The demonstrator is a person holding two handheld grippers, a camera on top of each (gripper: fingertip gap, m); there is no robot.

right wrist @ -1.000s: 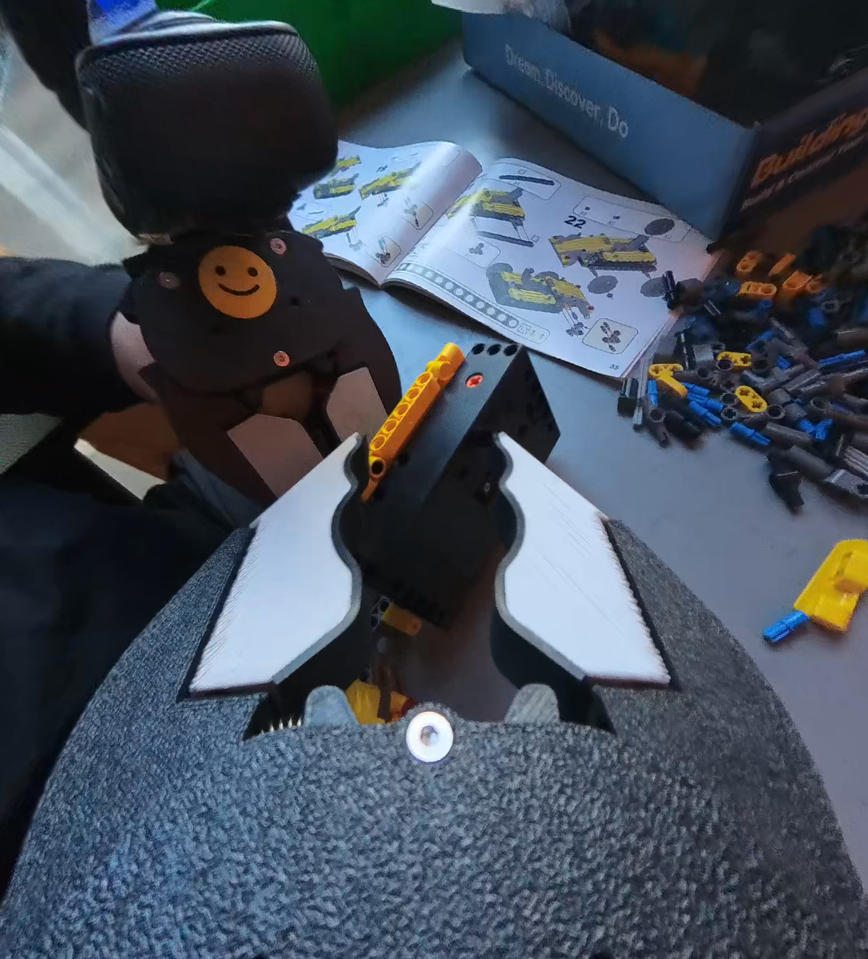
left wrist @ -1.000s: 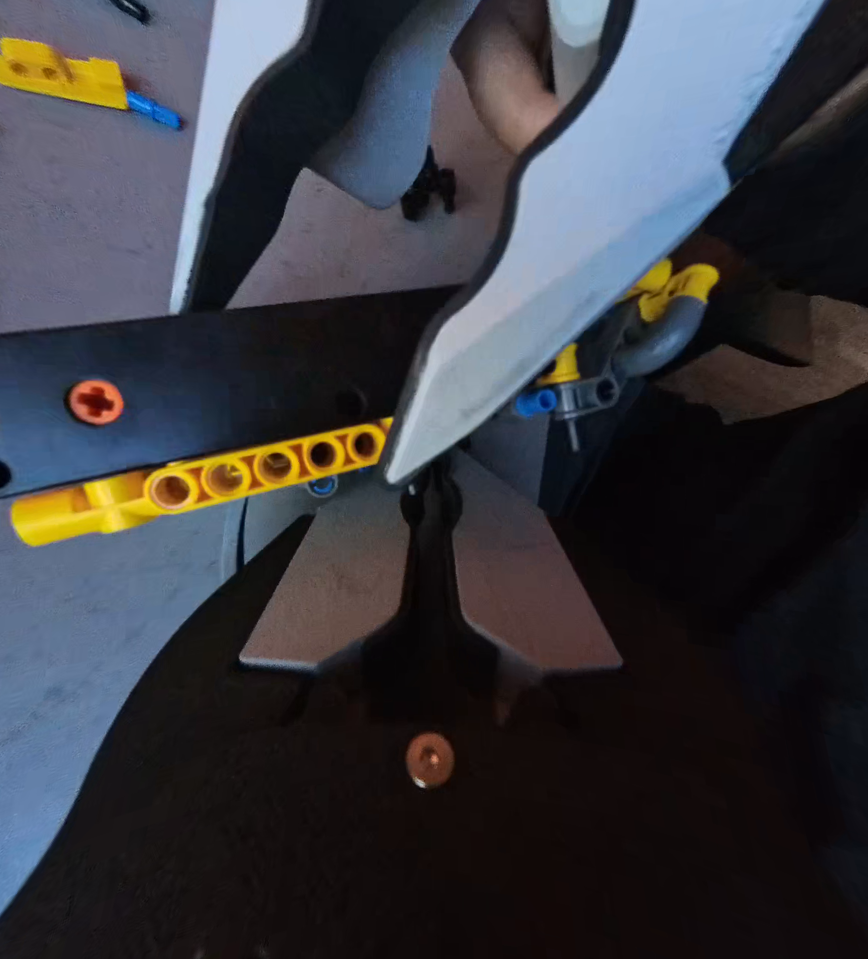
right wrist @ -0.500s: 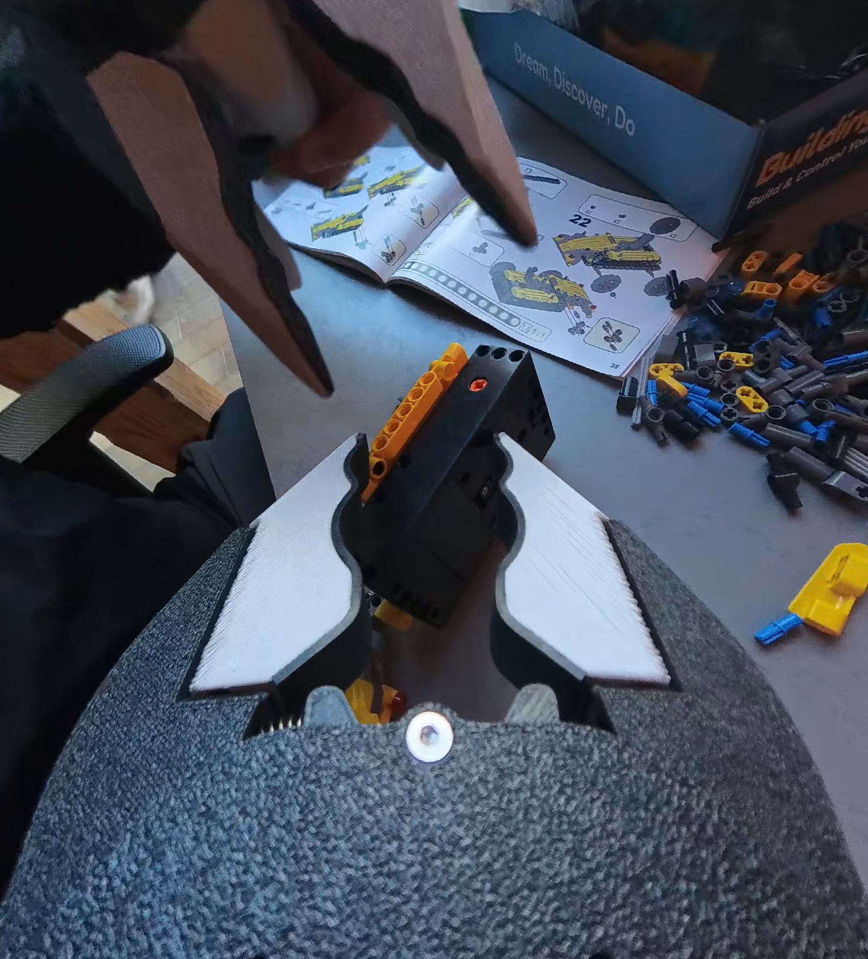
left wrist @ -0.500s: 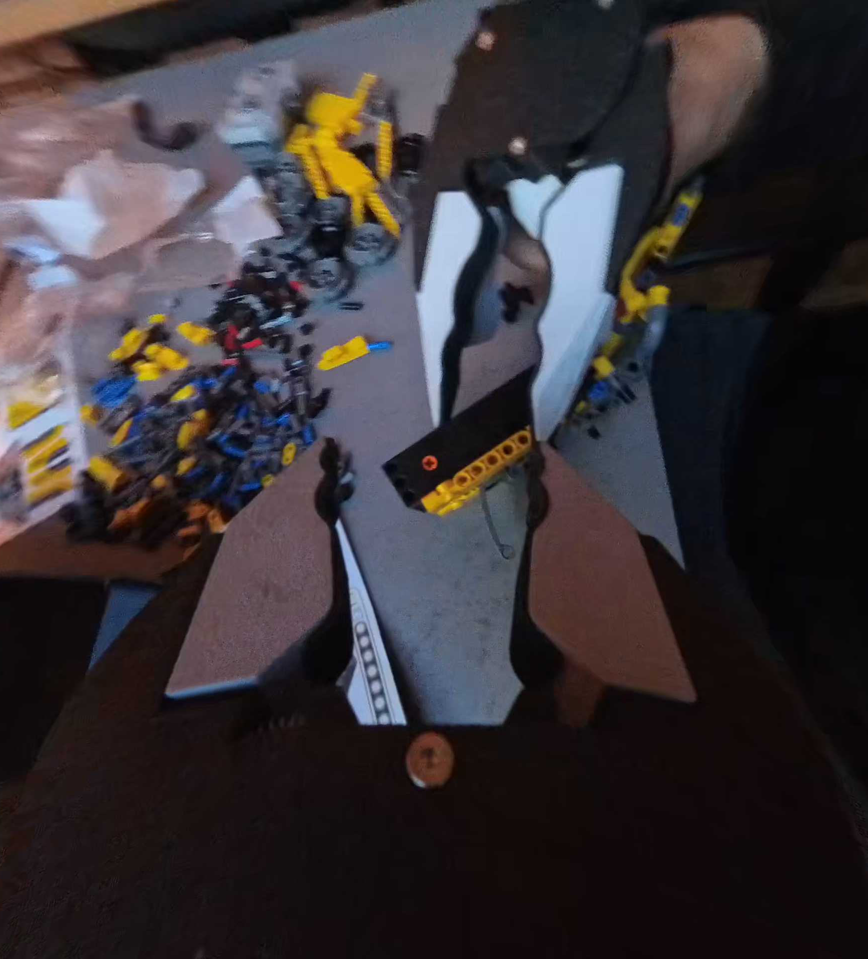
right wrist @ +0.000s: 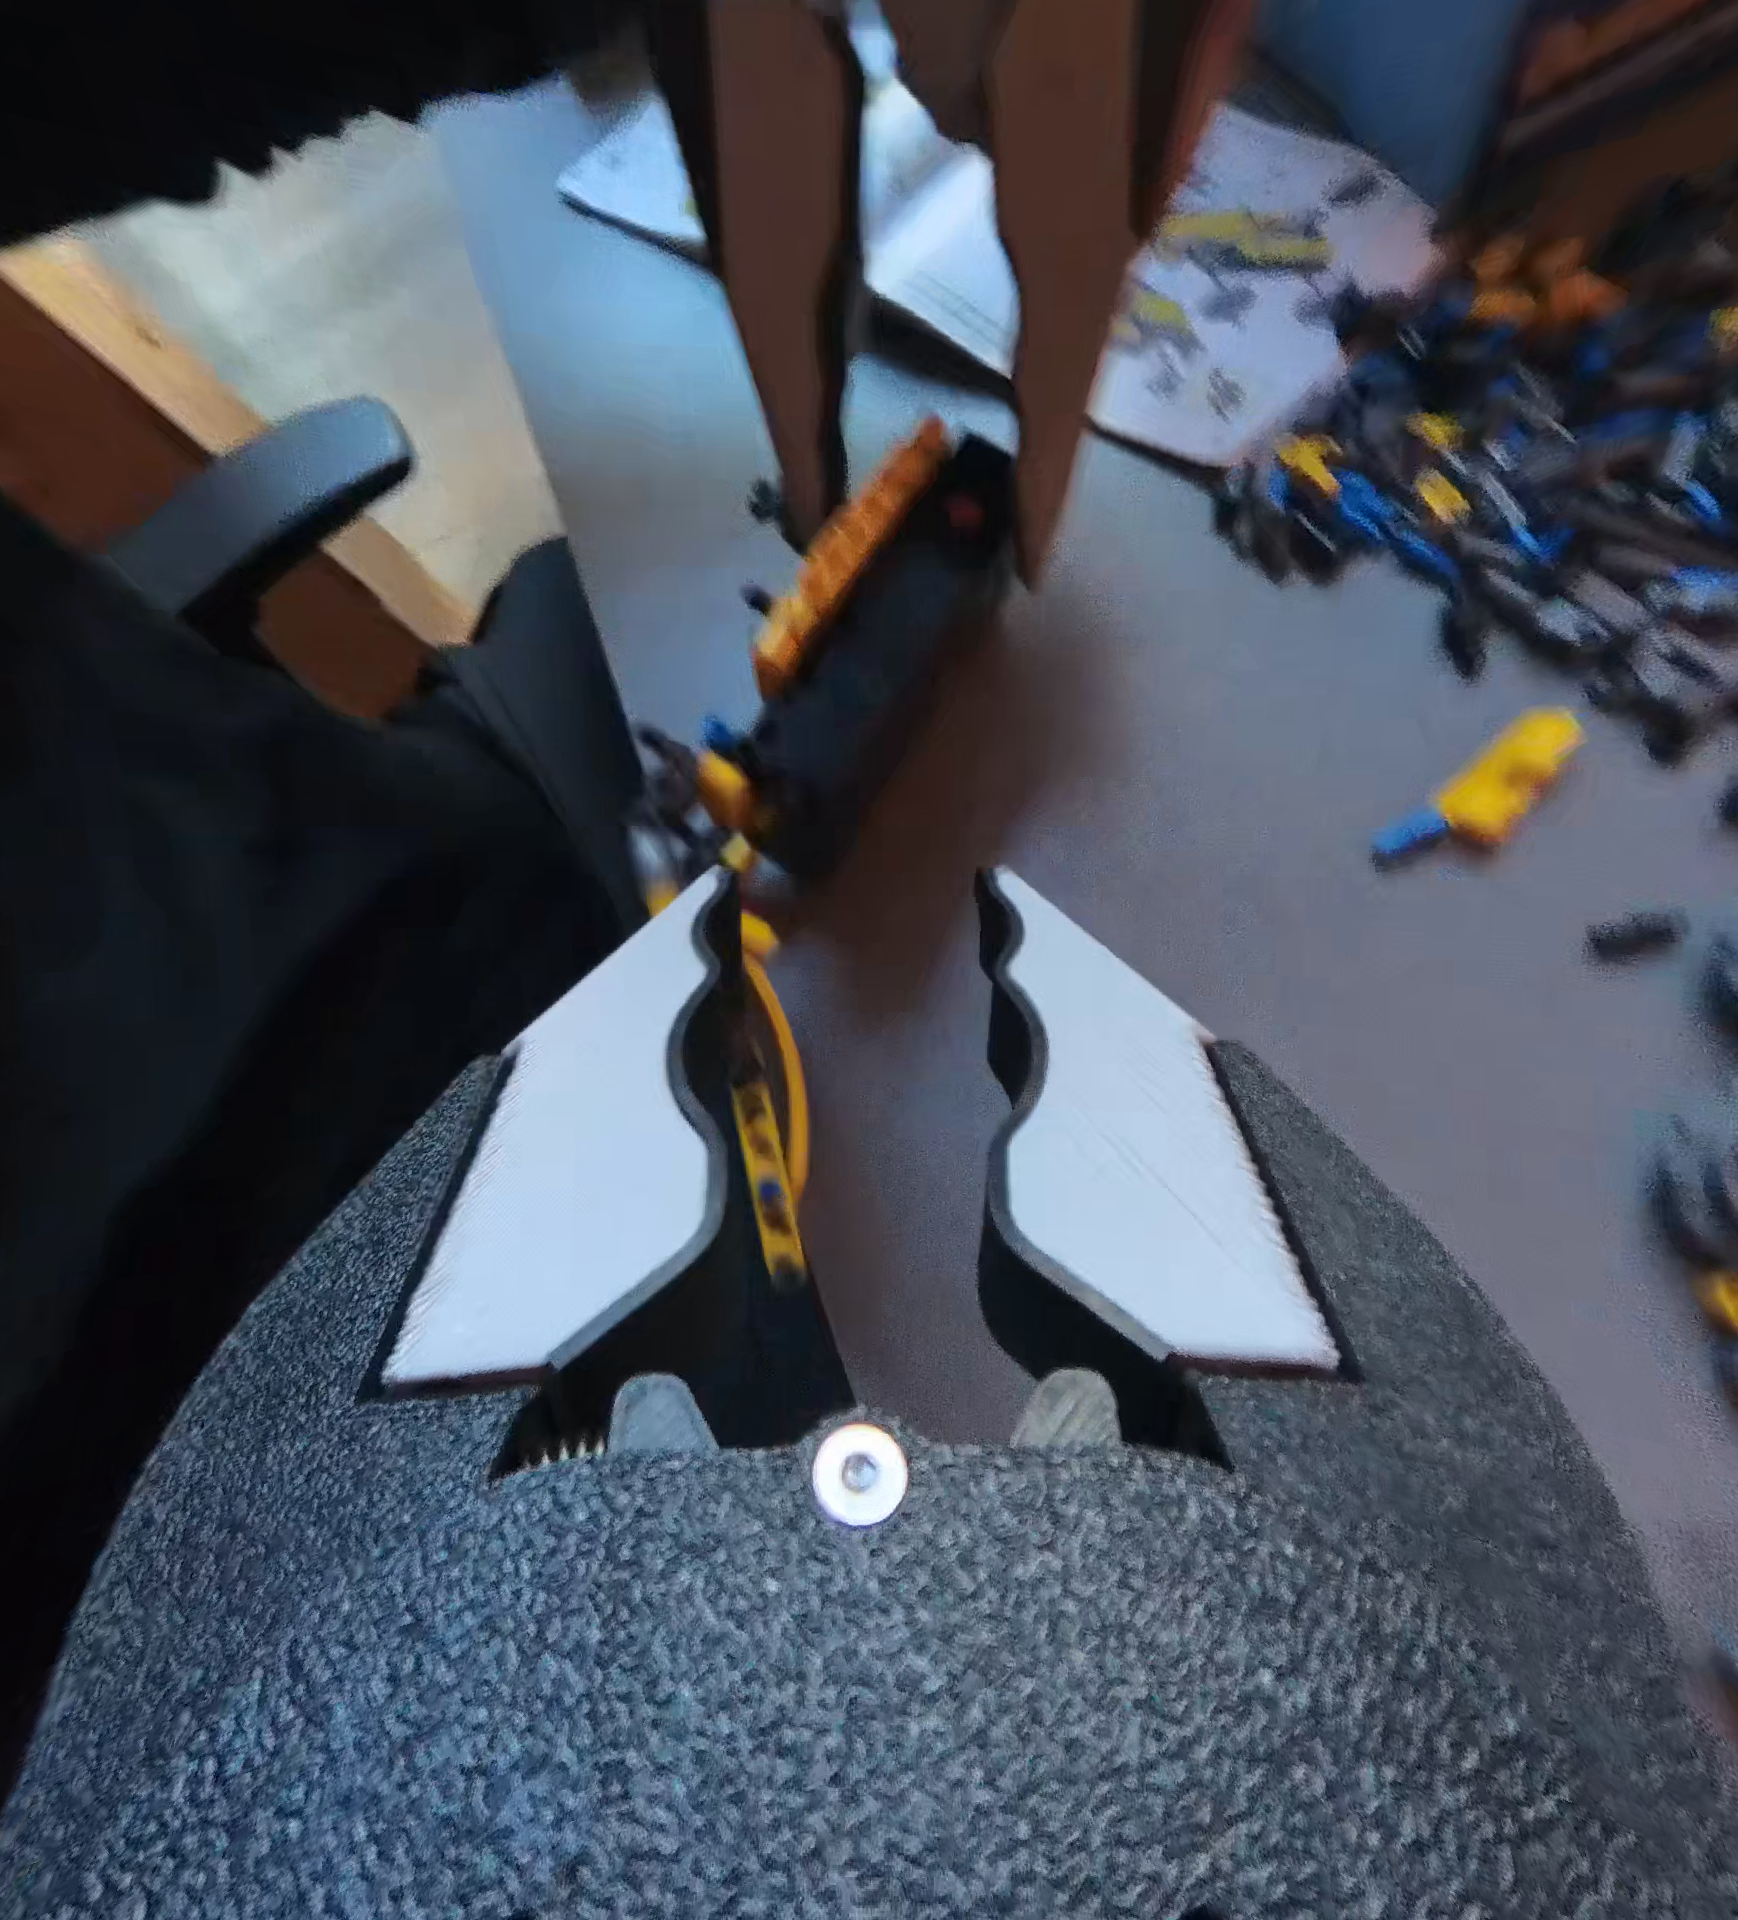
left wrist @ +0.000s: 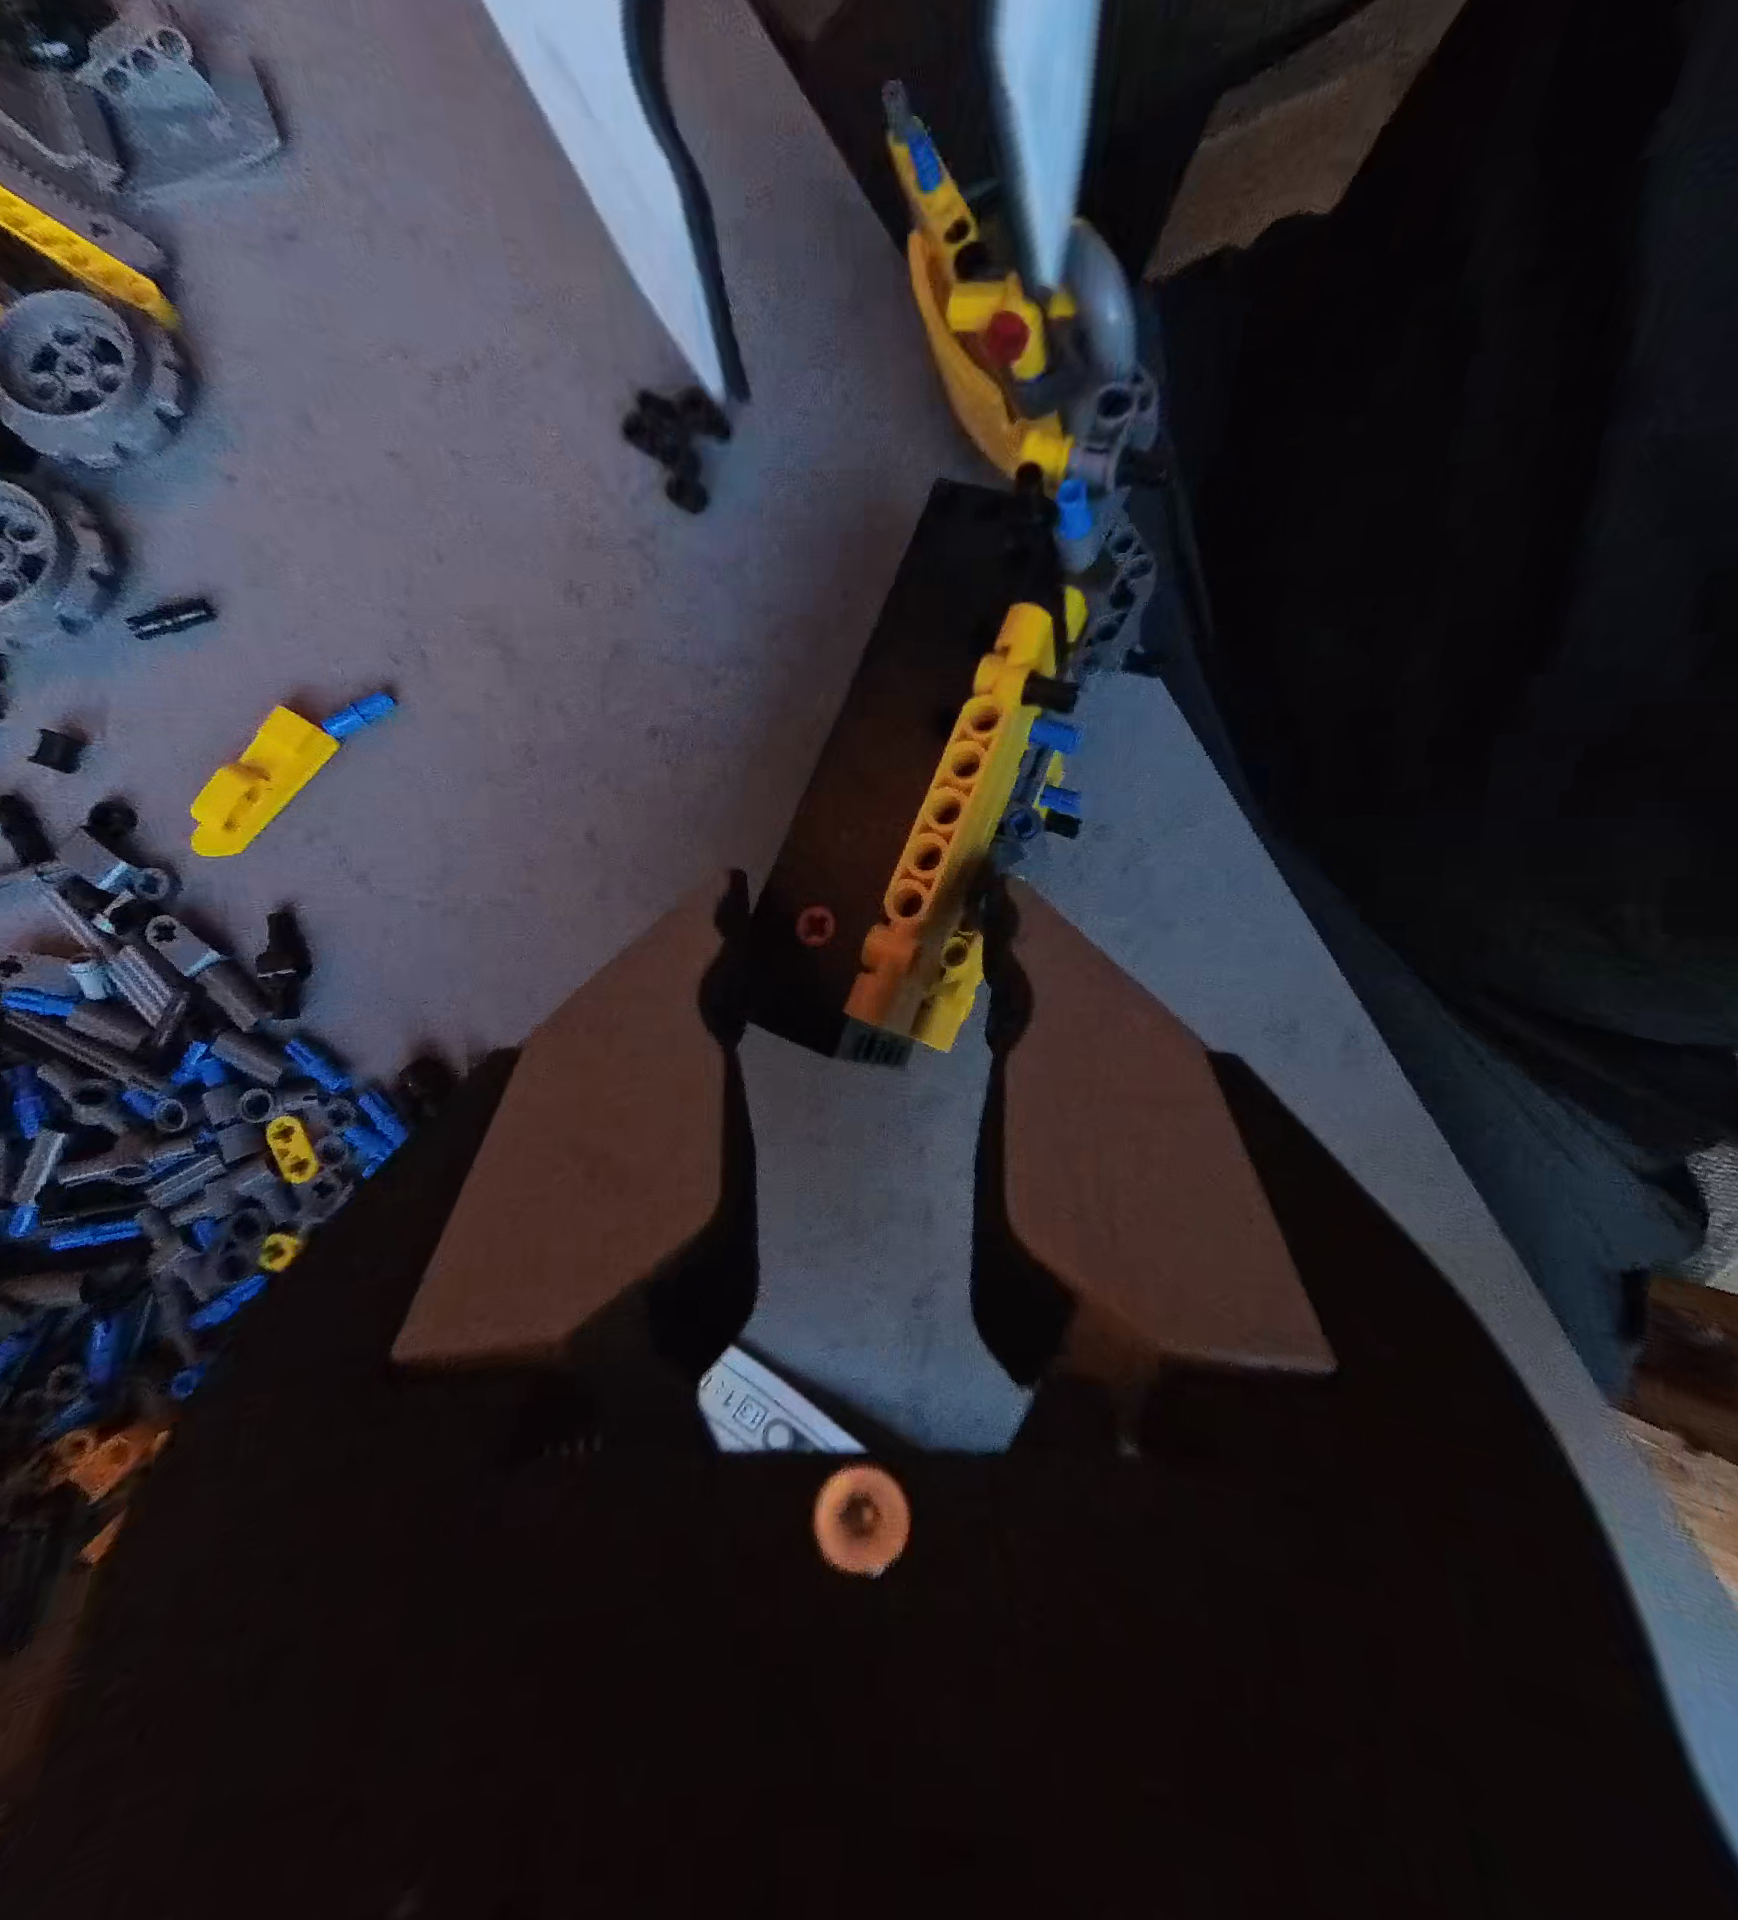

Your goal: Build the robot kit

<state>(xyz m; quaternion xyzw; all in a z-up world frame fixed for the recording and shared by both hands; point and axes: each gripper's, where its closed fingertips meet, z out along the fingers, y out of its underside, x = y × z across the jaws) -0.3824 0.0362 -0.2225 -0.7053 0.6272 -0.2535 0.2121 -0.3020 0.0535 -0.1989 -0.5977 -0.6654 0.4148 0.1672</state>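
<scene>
A black block (left wrist: 875, 748) with a yellow holed beam (left wrist: 948, 810) along one side lies between my two grippers over the grey table (left wrist: 480, 571). My left gripper (left wrist: 865, 904), with brown fingers, is shut on the near end of the block. In the right wrist view it comes in from the top (right wrist: 922, 540) around the block (right wrist: 875, 707). My right gripper (right wrist: 857, 883), with white fingers, is open and holds nothing. The block's tail of yellow, grey and blue parts (left wrist: 979, 312) lies in that gap beside the left finger (right wrist: 766, 1143).
A pile of loose blue, grey and yellow parts (left wrist: 117, 1122) lies to one side, with a yellow piece on a blue pin (left wrist: 262, 774), grey wheels (left wrist: 65, 364) and a small black connector (left wrist: 678, 436). An open instruction booklet (right wrist: 948, 260) lies behind. A chair armrest (right wrist: 262, 499) stands past the table edge.
My right gripper let go of the black block and drew back from it. My left gripper opened, swung round and closed on the block's far end.
</scene>
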